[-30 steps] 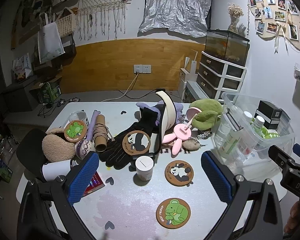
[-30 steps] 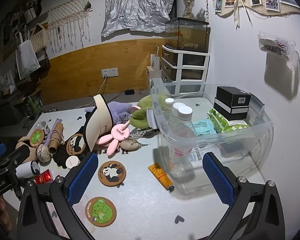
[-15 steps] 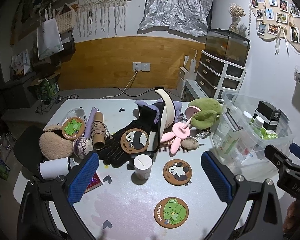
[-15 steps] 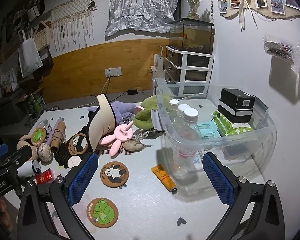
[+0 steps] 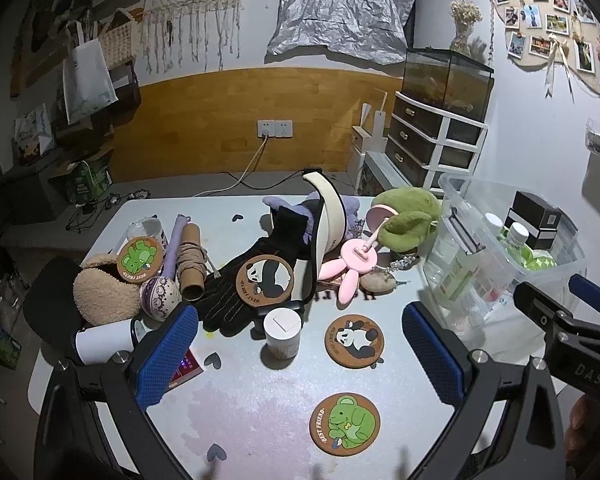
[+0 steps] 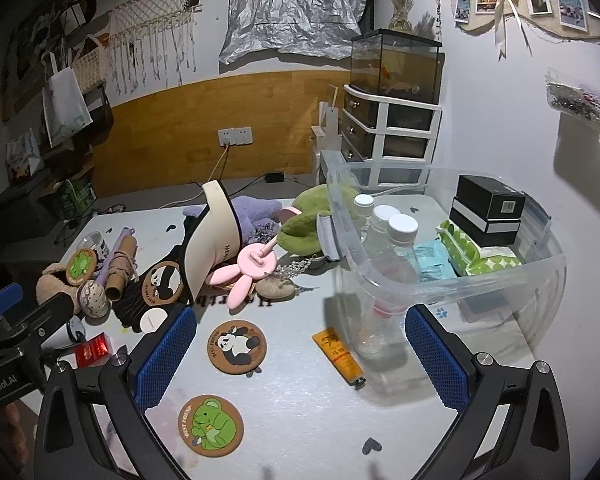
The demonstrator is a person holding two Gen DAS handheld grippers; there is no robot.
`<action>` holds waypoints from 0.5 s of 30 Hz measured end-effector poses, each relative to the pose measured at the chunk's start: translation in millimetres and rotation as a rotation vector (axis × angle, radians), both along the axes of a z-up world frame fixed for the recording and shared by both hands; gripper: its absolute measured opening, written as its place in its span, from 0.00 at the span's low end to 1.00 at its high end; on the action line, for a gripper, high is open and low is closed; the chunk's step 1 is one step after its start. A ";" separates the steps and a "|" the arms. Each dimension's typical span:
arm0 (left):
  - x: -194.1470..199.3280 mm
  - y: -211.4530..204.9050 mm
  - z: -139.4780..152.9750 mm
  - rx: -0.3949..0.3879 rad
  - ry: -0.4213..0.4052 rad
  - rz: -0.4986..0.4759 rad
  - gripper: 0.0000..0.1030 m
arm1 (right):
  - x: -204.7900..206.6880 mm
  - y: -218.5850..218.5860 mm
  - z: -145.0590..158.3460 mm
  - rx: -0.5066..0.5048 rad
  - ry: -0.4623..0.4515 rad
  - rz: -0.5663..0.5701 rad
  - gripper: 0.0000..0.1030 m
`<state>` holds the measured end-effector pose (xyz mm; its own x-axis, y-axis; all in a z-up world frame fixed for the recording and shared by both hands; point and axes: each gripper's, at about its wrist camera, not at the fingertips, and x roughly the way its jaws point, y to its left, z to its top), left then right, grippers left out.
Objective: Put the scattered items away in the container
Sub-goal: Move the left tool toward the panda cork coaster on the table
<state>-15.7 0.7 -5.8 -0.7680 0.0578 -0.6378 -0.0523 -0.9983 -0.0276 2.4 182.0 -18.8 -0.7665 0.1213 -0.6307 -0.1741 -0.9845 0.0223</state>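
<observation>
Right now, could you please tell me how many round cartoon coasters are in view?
4: green coaster on the earmuff, panda coaster on the glove, panda coaster and green coaster on the table. More may be hidden.

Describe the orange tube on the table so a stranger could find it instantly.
Start at the clear plastic storage bin on the white table's right side. Just left of its near corner lies a small flat orange tube with a black cap, the only orange thing among round brown coasters.

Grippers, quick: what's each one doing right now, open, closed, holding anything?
Left gripper: open, holding nothing, above the table.
Right gripper: open, holding nothing, beside the clear container.
</observation>
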 end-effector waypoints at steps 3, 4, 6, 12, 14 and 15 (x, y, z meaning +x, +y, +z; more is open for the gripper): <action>-3.1 -1.8 -2.3 0.000 -0.012 -0.005 1.00 | -4.2 -0.5 -2.9 -0.006 -0.012 0.000 1.00; -4.9 -2.4 -3.5 0.001 -0.019 -0.007 1.00 | -5.4 -0.7 -3.7 -0.008 -0.017 0.001 1.00; -9.0 -3.5 -6.7 -0.002 -0.036 -0.006 1.00 | -9.2 -1.3 -6.1 -0.012 -0.029 0.002 1.00; -19.4 -6.3 -14.3 -0.004 -0.072 -0.001 1.00 | -20.5 -2.9 -14.2 -0.023 -0.068 0.006 1.00; -24.7 -4.0 -18.3 -0.018 -0.090 -0.009 1.00 | -23.4 -2.9 -17.2 -0.027 -0.082 0.004 1.00; -27.0 -2.8 -20.2 -0.027 -0.097 -0.014 1.00 | -25.1 -2.8 -18.9 -0.028 -0.088 -0.003 1.00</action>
